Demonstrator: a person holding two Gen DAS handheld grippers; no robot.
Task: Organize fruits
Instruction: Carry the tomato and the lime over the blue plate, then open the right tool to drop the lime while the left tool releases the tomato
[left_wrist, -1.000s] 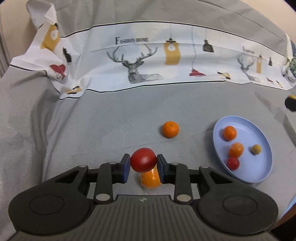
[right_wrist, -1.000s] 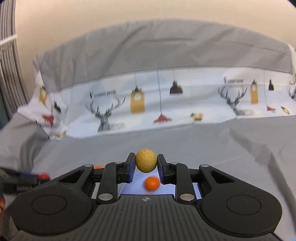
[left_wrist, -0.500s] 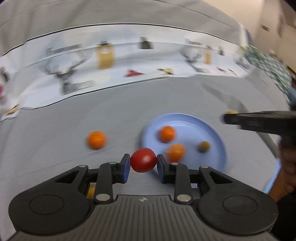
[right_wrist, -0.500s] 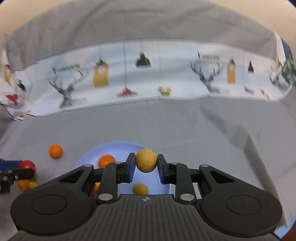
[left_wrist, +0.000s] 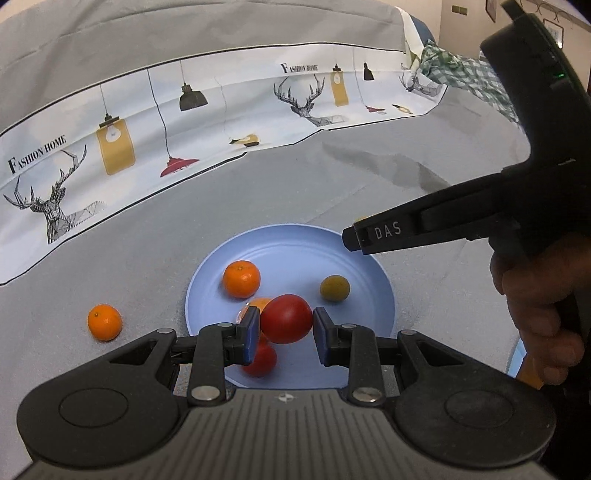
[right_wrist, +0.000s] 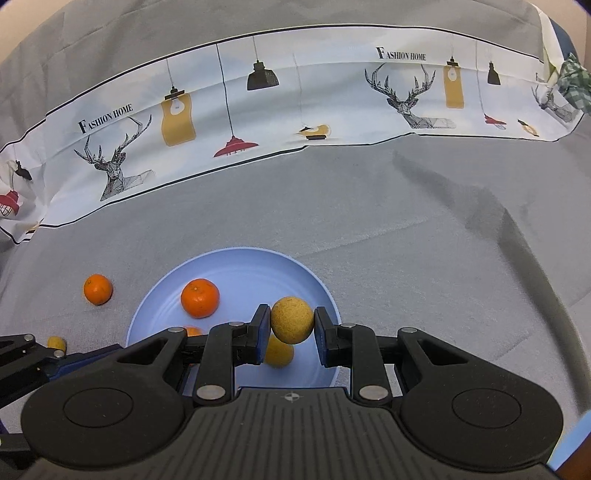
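Observation:
My left gripper is shut on a red tomato, held above the near side of a light blue plate. On the plate lie an orange, a tan round fruit, another red tomato and a partly hidden orange fruit. My right gripper is shut on a tan round fruit over the same plate, where an orange and a yellow-tan fruit sit. A loose orange rests on the cloth left of the plate.
Grey cloth covers the surface, with a printed white band at the back. The right gripper's body and the person's hand reach in from the right. A small yellow fruit lies at far left by the other gripper.
My left gripper has swung right with the tomato, from over the bare cloth to above the plate. My right gripper has come down over the plate with the tan fruit.

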